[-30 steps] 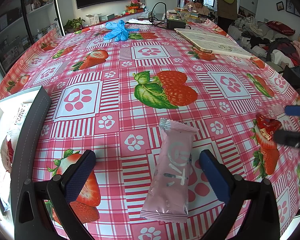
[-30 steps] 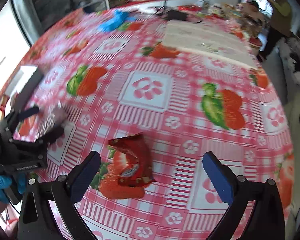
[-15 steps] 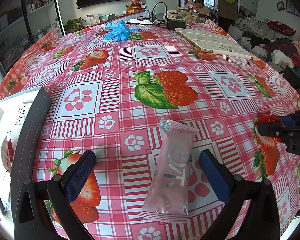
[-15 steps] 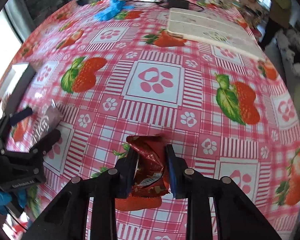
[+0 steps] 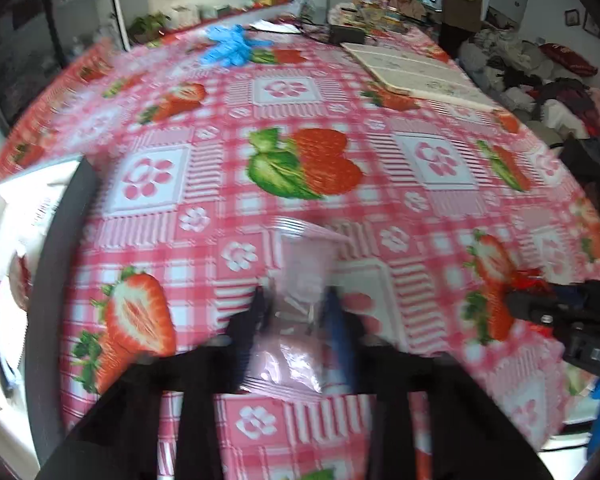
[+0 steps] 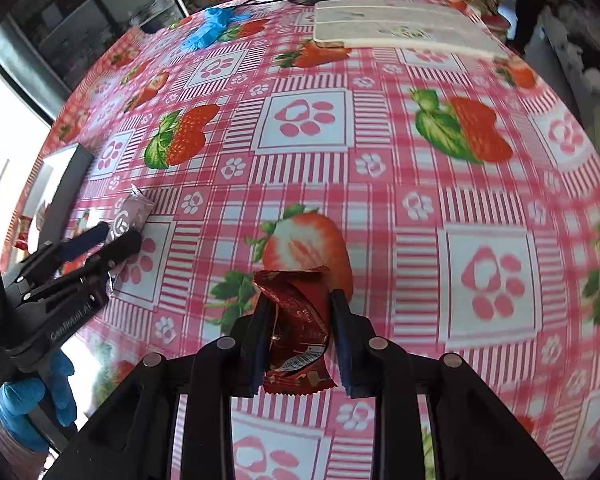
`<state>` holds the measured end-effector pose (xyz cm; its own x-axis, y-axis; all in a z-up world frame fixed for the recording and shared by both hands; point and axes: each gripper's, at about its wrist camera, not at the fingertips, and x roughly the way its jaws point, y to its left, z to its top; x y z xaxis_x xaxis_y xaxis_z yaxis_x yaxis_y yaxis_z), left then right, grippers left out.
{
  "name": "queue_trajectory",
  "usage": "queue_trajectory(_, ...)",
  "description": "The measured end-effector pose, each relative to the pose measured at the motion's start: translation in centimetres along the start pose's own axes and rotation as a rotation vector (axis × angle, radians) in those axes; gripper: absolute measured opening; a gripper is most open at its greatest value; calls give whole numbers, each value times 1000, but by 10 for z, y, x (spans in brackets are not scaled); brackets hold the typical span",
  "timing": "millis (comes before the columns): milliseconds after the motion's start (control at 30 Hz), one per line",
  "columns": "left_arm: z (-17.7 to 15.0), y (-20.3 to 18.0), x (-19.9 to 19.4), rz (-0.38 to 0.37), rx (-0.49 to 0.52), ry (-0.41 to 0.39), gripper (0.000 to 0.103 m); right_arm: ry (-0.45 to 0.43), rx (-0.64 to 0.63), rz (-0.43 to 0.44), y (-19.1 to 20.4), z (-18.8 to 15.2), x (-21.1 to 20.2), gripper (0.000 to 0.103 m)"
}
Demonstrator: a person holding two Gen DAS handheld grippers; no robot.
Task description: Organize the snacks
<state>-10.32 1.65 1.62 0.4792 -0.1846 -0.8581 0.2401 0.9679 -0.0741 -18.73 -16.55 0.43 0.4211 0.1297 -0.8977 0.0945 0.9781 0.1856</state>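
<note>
My left gripper (image 5: 296, 312) is clenched on the long pale-pink foil snack packet (image 5: 300, 296), though blur smears that view and the packet's near end sits hidden behind the fingers. My right gripper (image 6: 300, 316) grasps the crinkled dark-red snack wrapper (image 6: 296, 320) just over the pink strawberry-print tablecloth (image 6: 380, 168). At the left edge, a grey-rimmed box (image 5: 60, 240) is cut off, its contents unclear.

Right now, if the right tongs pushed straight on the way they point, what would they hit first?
The right tongs, shut on the red snack packet, point across bare tablecloth. The first thing in that line looks like the white board at the far side. Depth is hard to judge.
</note>
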Motion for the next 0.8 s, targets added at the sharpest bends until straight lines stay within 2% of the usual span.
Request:
queue_trajectory(100,-6,4,-11,-76,-47,18,26,-6,30,20,-5,-7,-4,30)
queue_trajectory(167,-10,2,-22,-80,-26,-4,26,-8,50,41,-8,-11,-6,30)
queue_trajectory(433,-26,-10,-58,4,121,-55,26,-23,58,78,-5,-17,-16,30)
queue_trajectory(800,-41,-1,-65,47,125,-41,26,-7,-2,46,21,-26,-4,30)
